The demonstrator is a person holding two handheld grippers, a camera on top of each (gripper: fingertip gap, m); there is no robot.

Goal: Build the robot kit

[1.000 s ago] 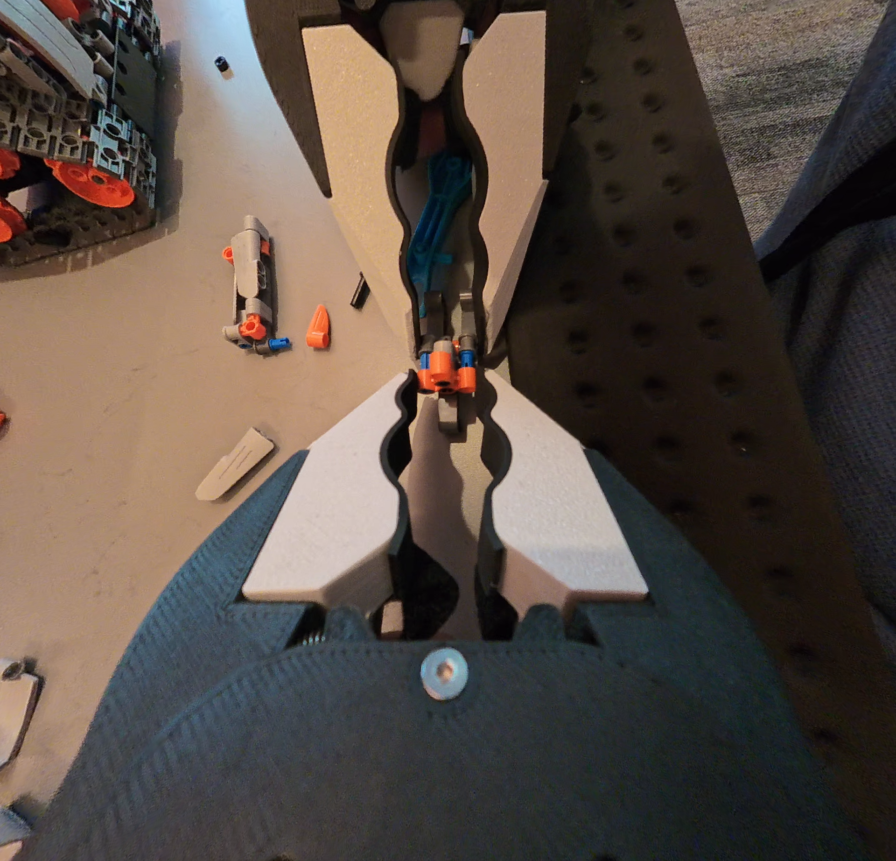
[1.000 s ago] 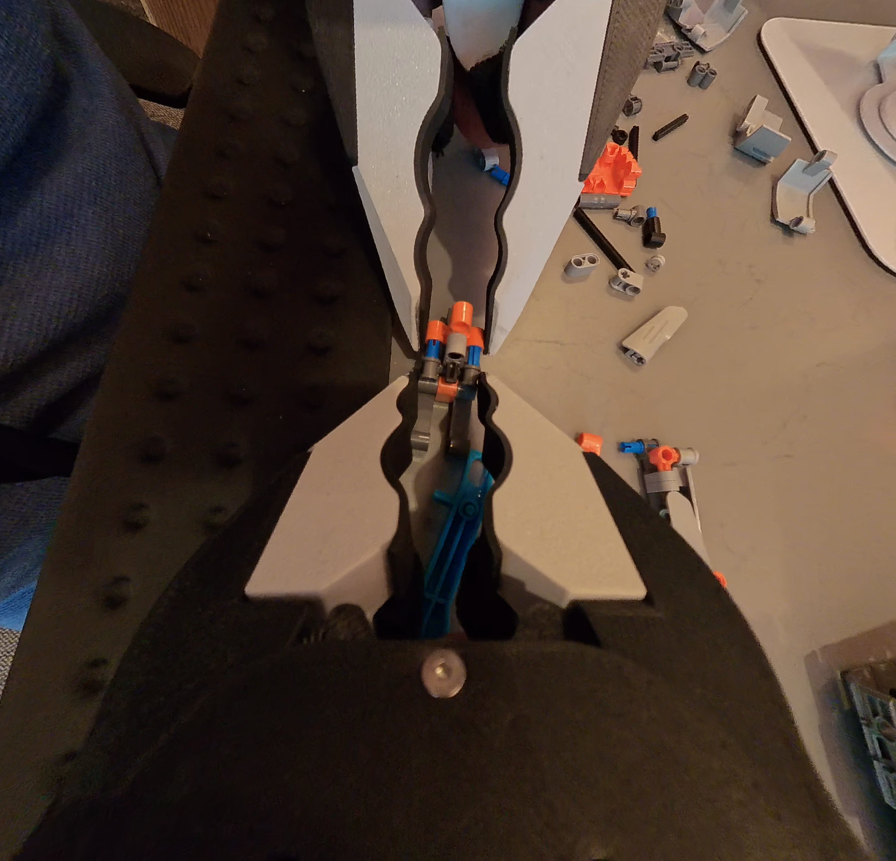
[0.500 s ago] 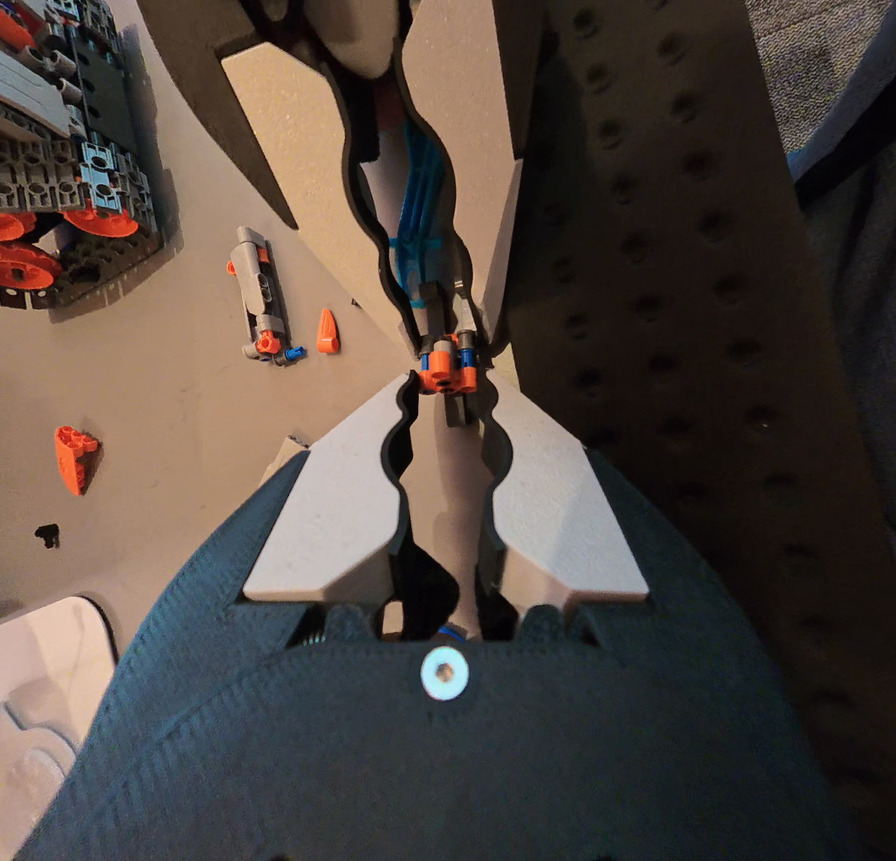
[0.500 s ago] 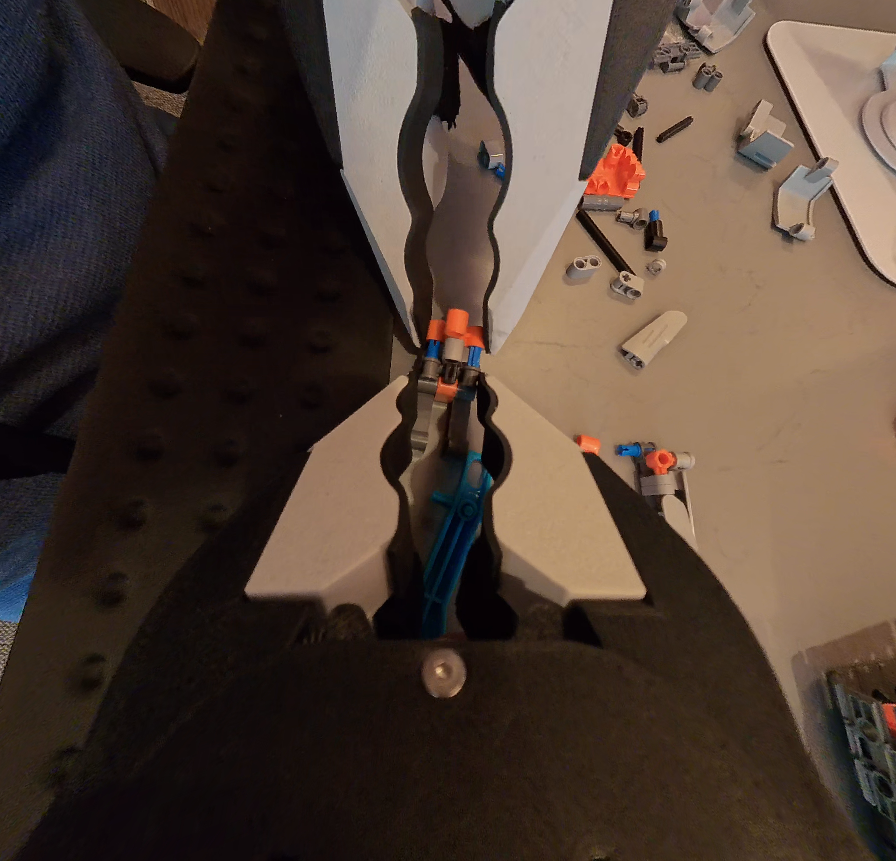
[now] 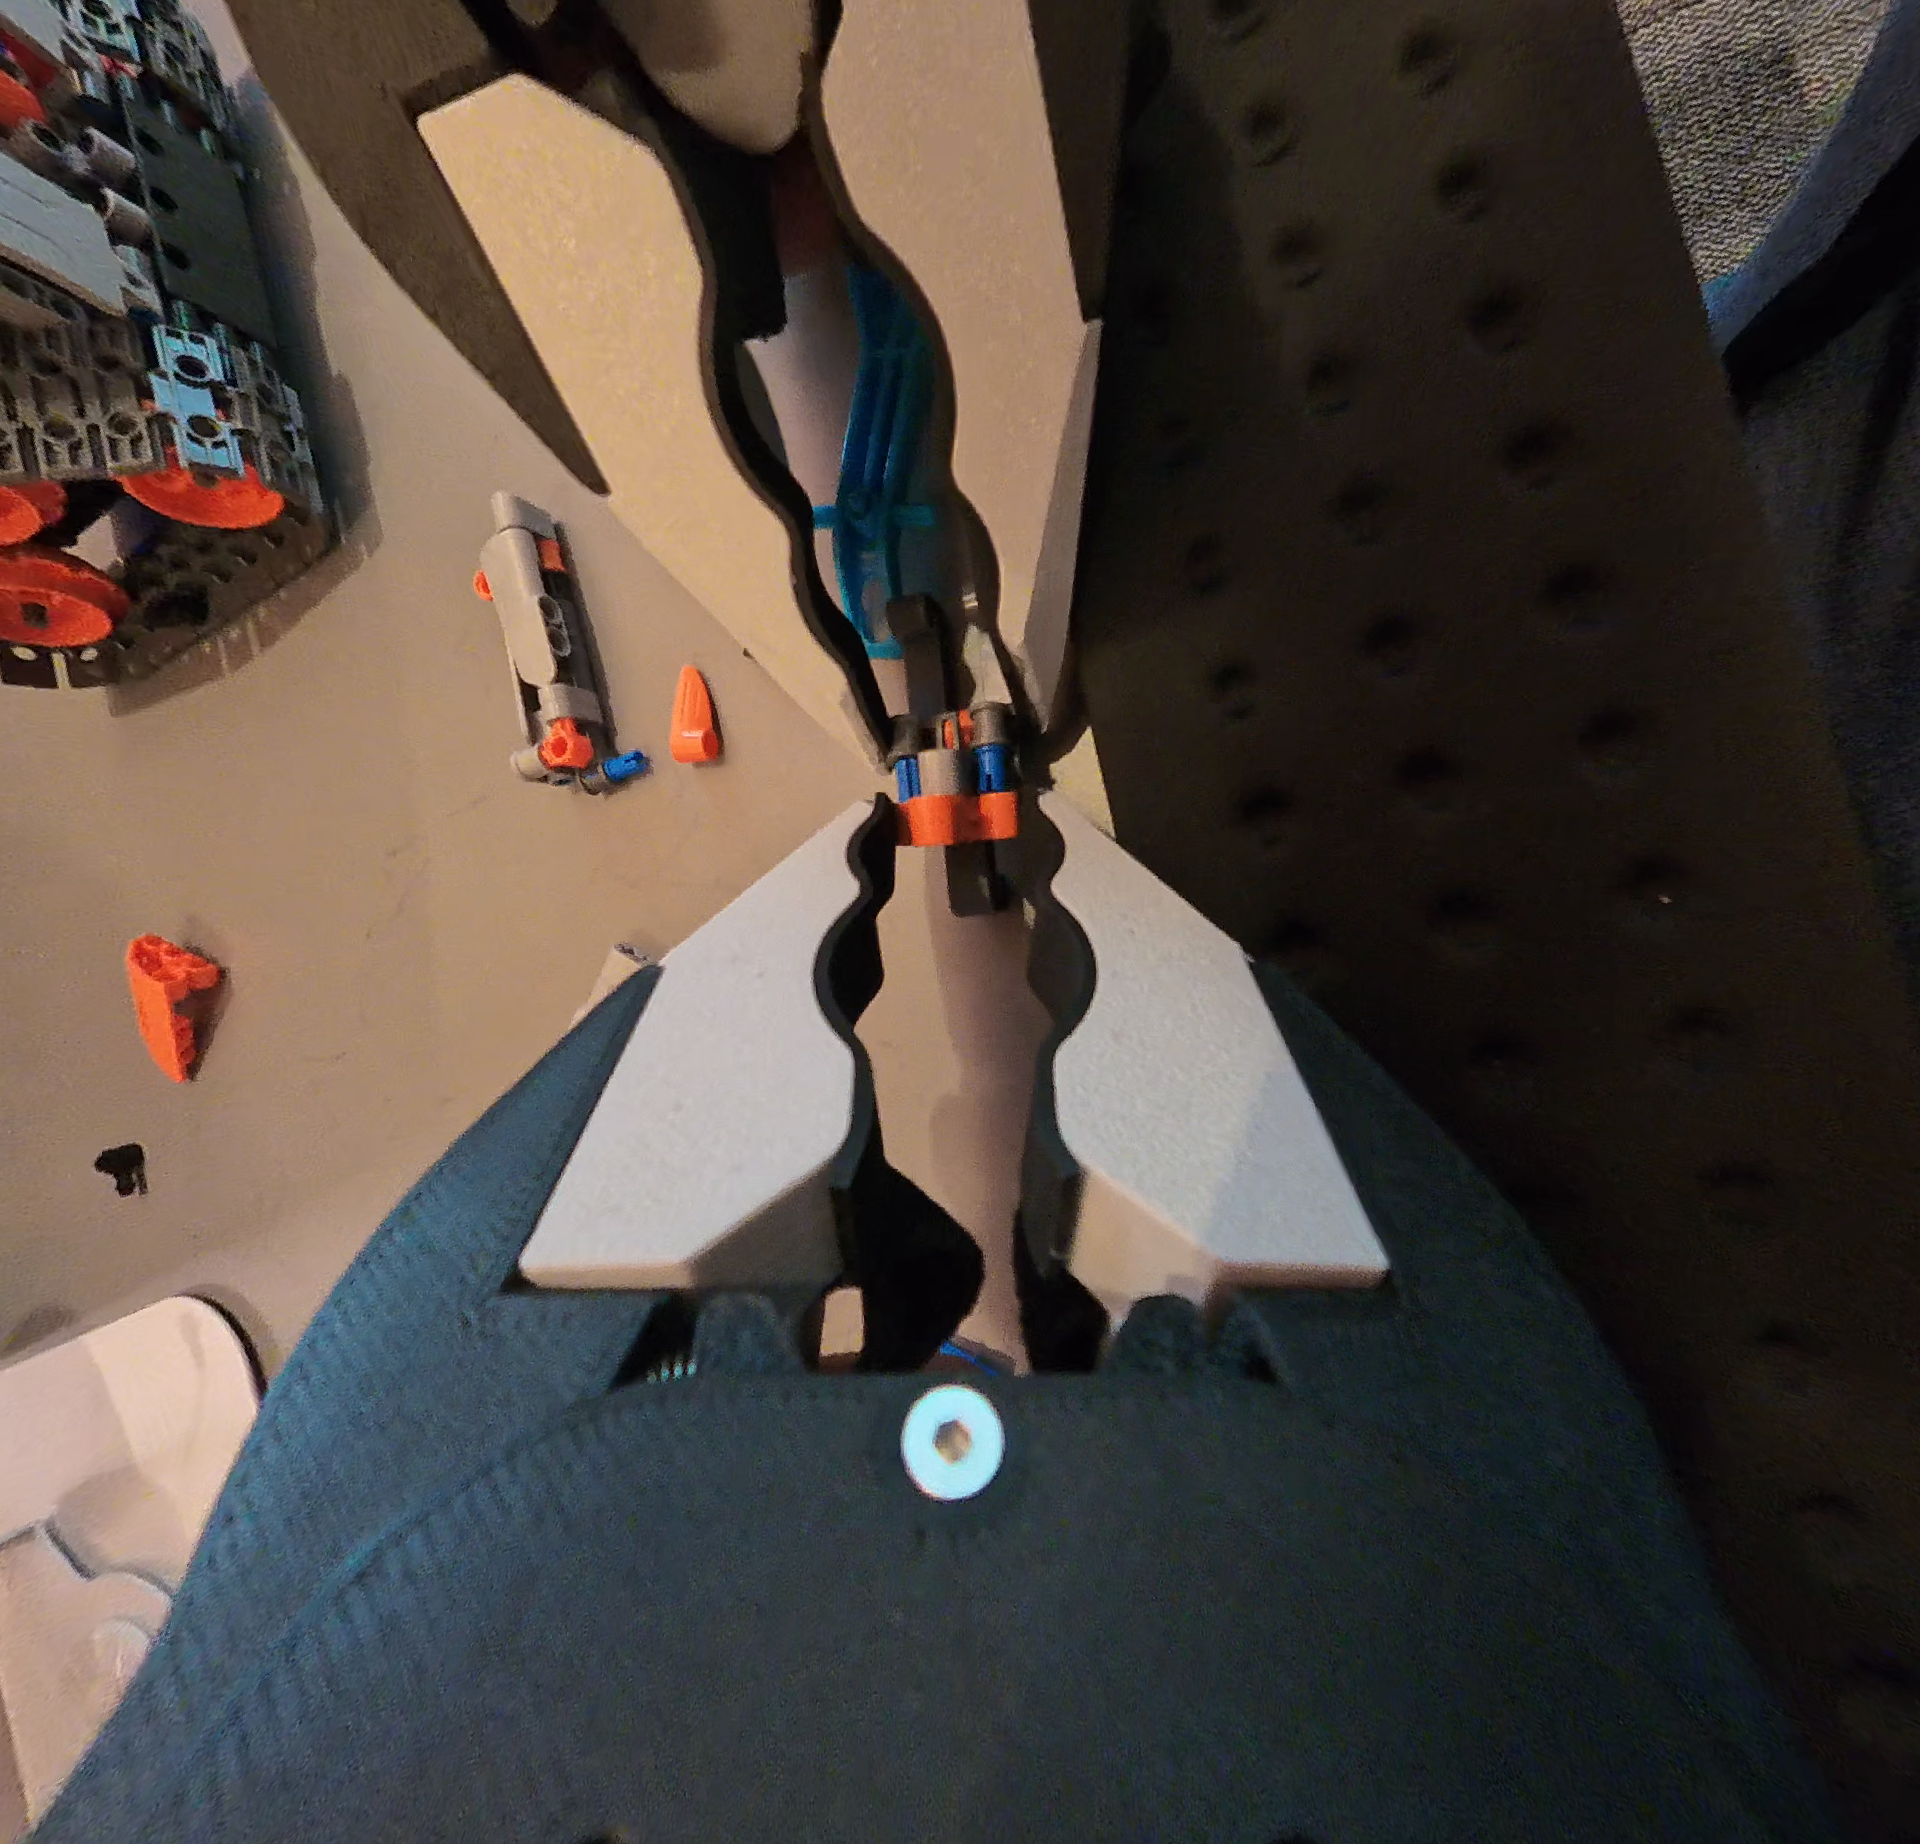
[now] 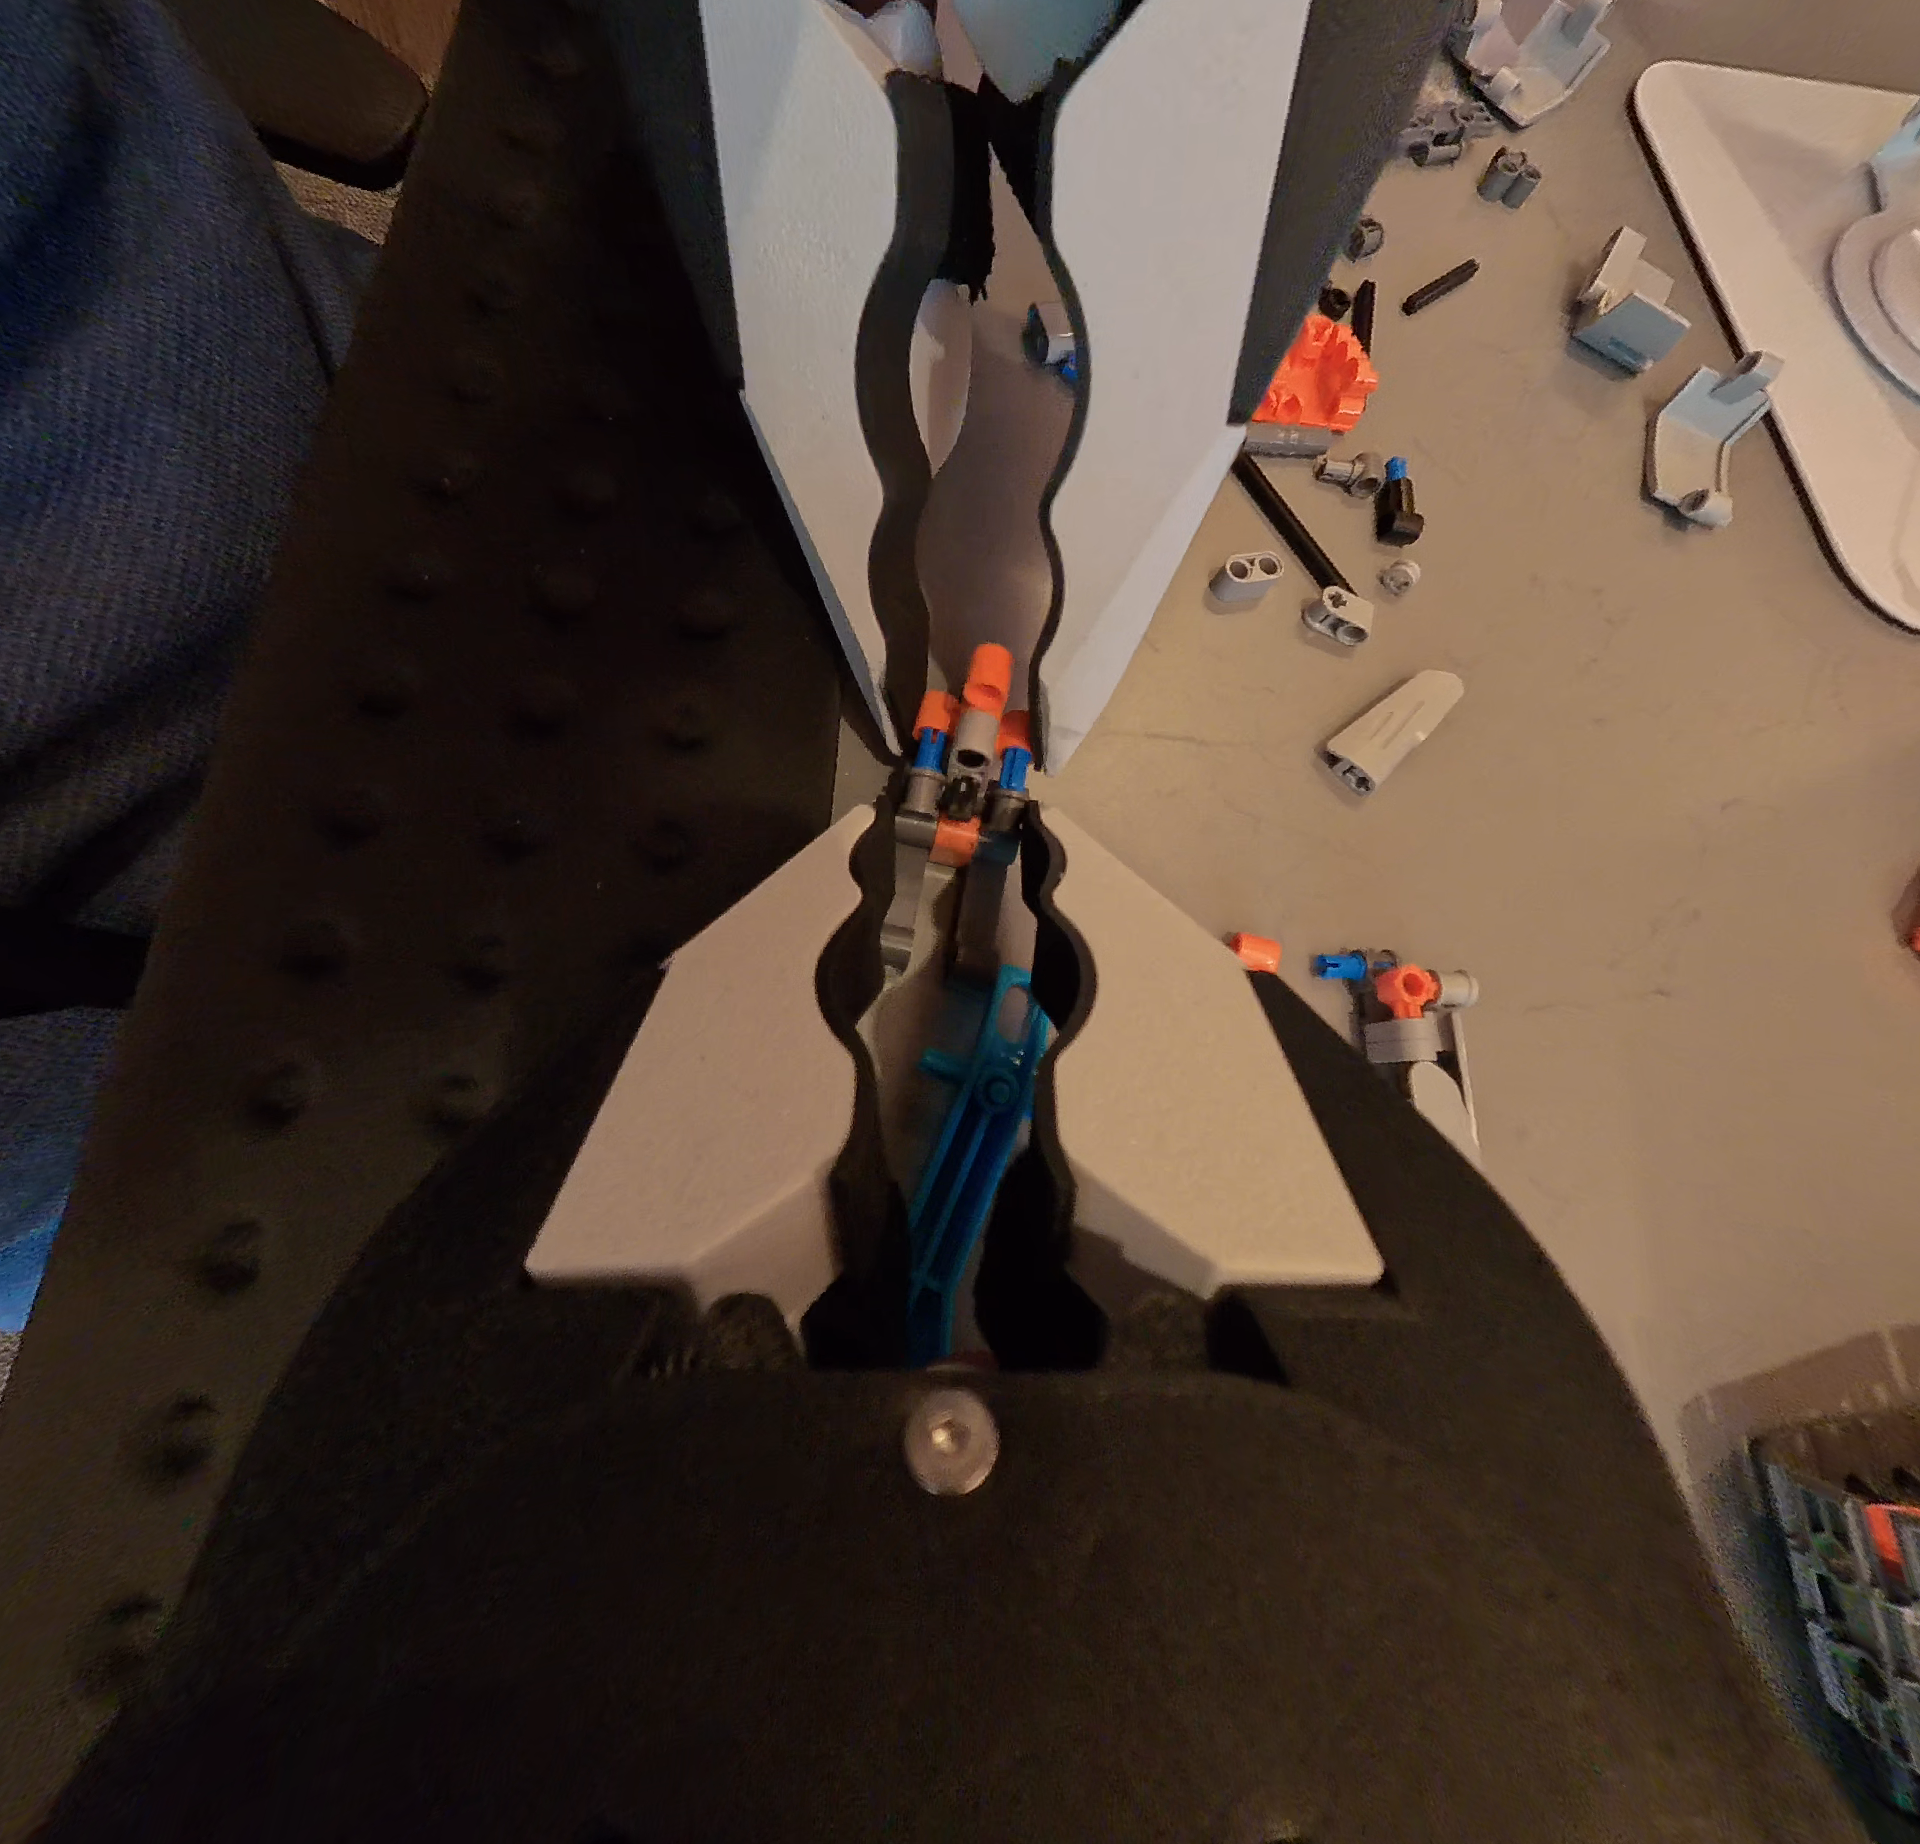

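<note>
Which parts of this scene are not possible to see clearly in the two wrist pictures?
- Left wrist view: the far end of the blue piece is hidden inside the right claw.
- Right wrist view: the orange connector, where the left claw pinches it, is covered by that claw's fingers.
- Left wrist view: the white tray is cut by the edge.
- Right wrist view: the grey model is cut by the corner.

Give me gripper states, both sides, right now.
Left gripper: shut on the orange end of the small brick assembly.
Right gripper: shut on the same assembly's grey links, blue strut between its fingers.
</note>
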